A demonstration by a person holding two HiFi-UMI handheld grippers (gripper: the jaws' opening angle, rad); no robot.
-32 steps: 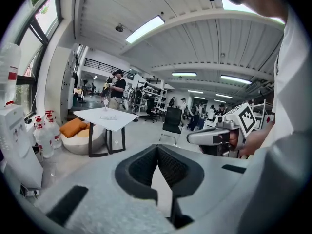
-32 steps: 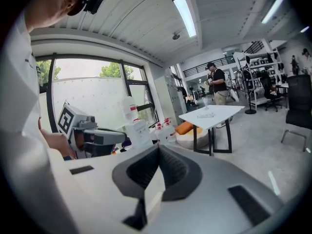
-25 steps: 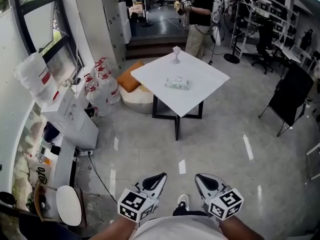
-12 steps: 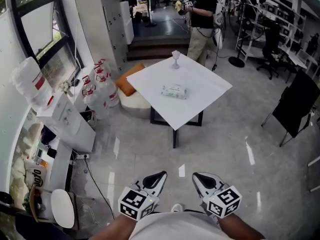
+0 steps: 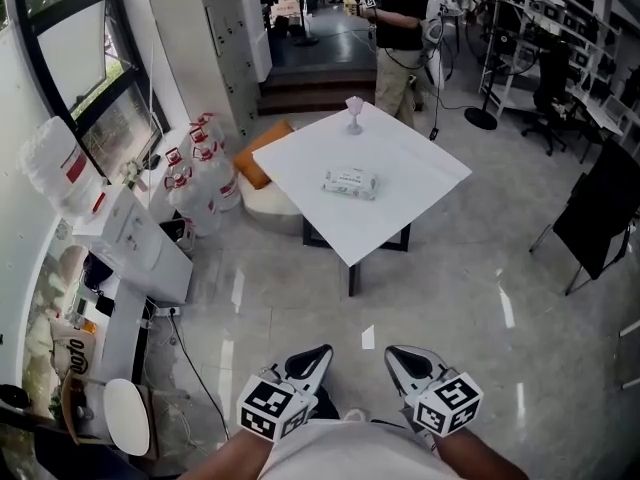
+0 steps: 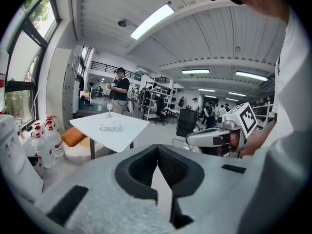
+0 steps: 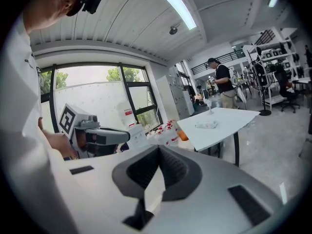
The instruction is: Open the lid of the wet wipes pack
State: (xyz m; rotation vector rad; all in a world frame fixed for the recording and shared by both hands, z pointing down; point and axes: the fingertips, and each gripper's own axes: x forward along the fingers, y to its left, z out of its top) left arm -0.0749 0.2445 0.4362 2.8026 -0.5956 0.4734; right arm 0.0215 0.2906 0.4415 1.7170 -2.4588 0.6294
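- Head view only: left tongs (image 5: 309,360) and right tongs (image 5: 409,361) sit side by side at the bottom edge, over the floor (image 5: 450,298) and well apart from the desk (image 5: 425,178).
- Wipes pack (image 5: 350,182) lies flat near the middle of the desk top. Neither tool touches it.
- Left gripper view: black ribbed pads are pressed together with nothing between them. It also shows the right tongs off to the side, which that tool's own view doesn't.
- Right gripper view: same state, pads meet and hold nothing. The left tongs show at its left edge.
- Both gripper views show the ribbed ceiling with strip lights (image 6: 152,21); the head view has no ceiling.
- The right gripper view looks out through the big window (image 7: 92,94); the head view only gets its dark frame.
- Materials:
  - Desk has a white, matte, square top on a dark frame.
  - Pack is pale, soft-looking and rectangular.
  - Floor is glossy grey with light streaks.
  - Tongs bodies are grey plastic, each with a marker cube (image 5: 268,411) in black-and-white squares.
- Also on the desk: a small clear stemmed cup (image 5: 354,113) at the far corner, apart from the pack.
- Beside the desk: an orange cushion (image 5: 262,151) on a pale pad, and clear bottles (image 5: 200,168) with red labels clustered by the window. Can't get a reliable bottle count.
- Person (image 5: 400,28) in a dark top stands just beyond the desk.
- Counts: 2 tongs, 2 cubes, 1 desk, 1 pack, 1 cup, 1 cushion.
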